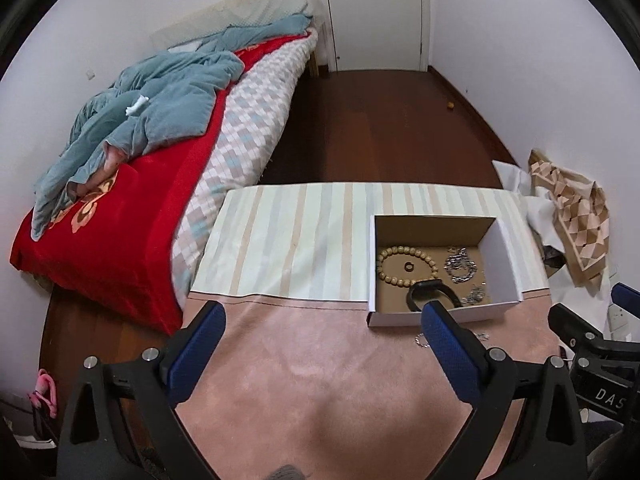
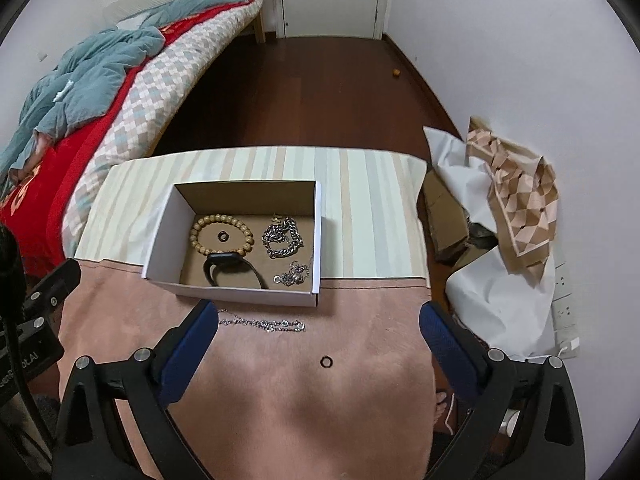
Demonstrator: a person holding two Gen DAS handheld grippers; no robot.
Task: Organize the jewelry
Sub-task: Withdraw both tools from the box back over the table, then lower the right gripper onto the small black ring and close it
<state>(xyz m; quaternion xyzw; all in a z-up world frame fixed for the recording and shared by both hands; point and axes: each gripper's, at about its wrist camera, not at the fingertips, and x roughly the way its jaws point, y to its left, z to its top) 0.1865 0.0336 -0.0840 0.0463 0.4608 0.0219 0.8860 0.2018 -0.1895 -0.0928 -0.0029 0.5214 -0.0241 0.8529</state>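
Note:
A white cardboard box [image 2: 168,240] [image 1: 506,256] stands on the table. Inside lie a wooden bead bracelet [image 2: 222,235] [image 1: 404,266], a small dark ring [image 2: 222,235], a thick silver chain [image 2: 282,238] [image 1: 460,266], a black watch band [image 2: 234,270] [image 1: 430,296] and a smaller silver piece [image 2: 294,274]. On the pink cloth in front of the box lie a thin silver chain [image 2: 264,324] and a small black ring [image 2: 327,361]. My right gripper [image 2: 316,344] is open above the ring and chain. My left gripper [image 1: 324,344] is open and empty, left of the box.
The table carries a pink cloth [image 2: 280,400] and a striped cloth [image 2: 360,200]. A bed [image 1: 140,160] with red and blue bedding stands at the left. Crumpled paper and patterned cardboard [image 2: 520,200] lie at the right by the wall. A wood floor and door are beyond.

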